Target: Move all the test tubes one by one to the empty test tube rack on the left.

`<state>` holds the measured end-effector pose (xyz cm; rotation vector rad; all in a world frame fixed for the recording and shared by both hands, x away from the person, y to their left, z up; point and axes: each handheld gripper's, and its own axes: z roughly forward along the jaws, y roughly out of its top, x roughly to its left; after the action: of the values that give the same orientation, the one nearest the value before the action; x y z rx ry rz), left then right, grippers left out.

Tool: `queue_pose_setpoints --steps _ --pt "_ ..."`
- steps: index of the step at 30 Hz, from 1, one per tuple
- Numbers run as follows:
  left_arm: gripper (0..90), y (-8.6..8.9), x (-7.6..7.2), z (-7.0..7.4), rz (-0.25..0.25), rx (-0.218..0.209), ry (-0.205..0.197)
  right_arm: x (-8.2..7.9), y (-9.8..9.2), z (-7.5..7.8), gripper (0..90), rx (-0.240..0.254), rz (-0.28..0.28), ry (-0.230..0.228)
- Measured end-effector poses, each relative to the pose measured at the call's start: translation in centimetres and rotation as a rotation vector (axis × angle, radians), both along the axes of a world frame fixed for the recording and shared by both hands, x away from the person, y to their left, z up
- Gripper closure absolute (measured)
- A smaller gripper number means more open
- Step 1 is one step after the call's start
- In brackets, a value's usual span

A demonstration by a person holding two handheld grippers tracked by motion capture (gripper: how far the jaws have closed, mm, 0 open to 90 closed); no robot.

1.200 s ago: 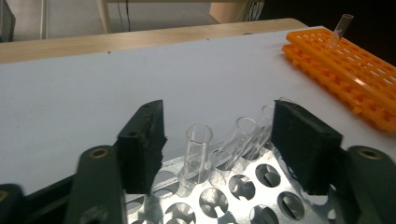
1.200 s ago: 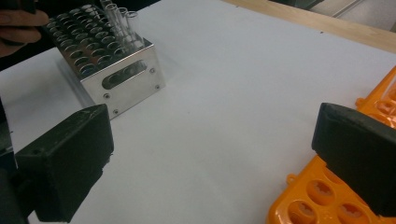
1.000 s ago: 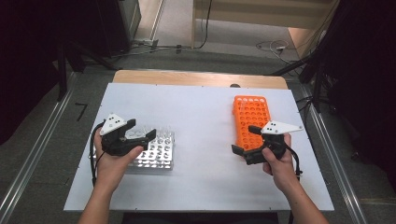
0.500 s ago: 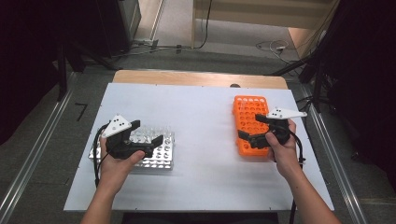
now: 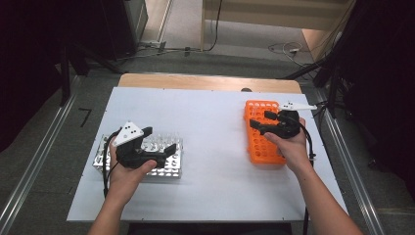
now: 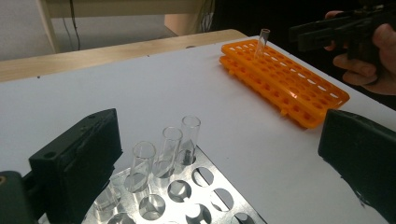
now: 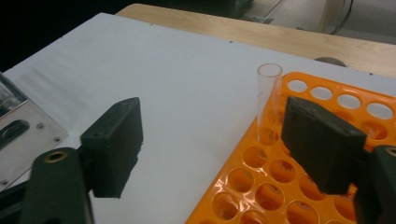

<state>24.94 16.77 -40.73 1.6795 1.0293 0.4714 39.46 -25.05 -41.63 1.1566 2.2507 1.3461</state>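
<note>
1. Now we see a clear glass tube (image 7: 269, 100) standing upright in a hole near the far corner of the orange rack (image 7: 299, 186); it is a plain, open-topped cylinder, empty as far as we can tell, and its mouth rises well above the rack's top.
2. Our right tool (image 5: 265, 123) hangs over that end of the rack with the tube between its black jaws. The jaws have just been closing, yet a gap shows between the tube and each pad in the right gripper view, so the tool is still released, not grasping.
3. That rack is bright orange plastic with rows of round holes, lying flat on the right side of the white counter (image 5: 215, 122).
4. Our left tool (image 5: 159, 142) hovers over the metal rack (image 6: 196, 196) on the left side of the counter, jaws spread wide and holding nothing.
5. Standing in that shiny perforated rack are more clear tubes (image 6: 173, 147), upright in a row and between the left tool's jaws without touching them.
6. A wooden strip (image 5: 205, 82) borders the counter's far edge.
</note>
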Motion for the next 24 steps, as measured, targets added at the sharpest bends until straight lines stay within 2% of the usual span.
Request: queue_pose_setpoints --steps 5,15,18,24 --pt "0.0 0.0 -0.1 0.1 0.0 -0.007 -0.003 1.5 0.5 -0.8 36.6 -0.053 -0.063 0.021" --pt "0.0 -0.1 -0.1 0.1 -0.004 -0.006 -0.004 3.7 0.8 -2.7 50.1 -0.092 -0.114 0.058" --pt "0.0 -0.2 -0.1 0.1 -0.008 -0.006 -0.003 4.1 0.8 -3.2 52.4 -0.096 -0.115 0.071" --pt "0.0 -0.4 -0.1 0.1 -0.01 -0.006 -0.001 4.5 1.4 -3.3 56.7 -0.133 -0.105 0.085"
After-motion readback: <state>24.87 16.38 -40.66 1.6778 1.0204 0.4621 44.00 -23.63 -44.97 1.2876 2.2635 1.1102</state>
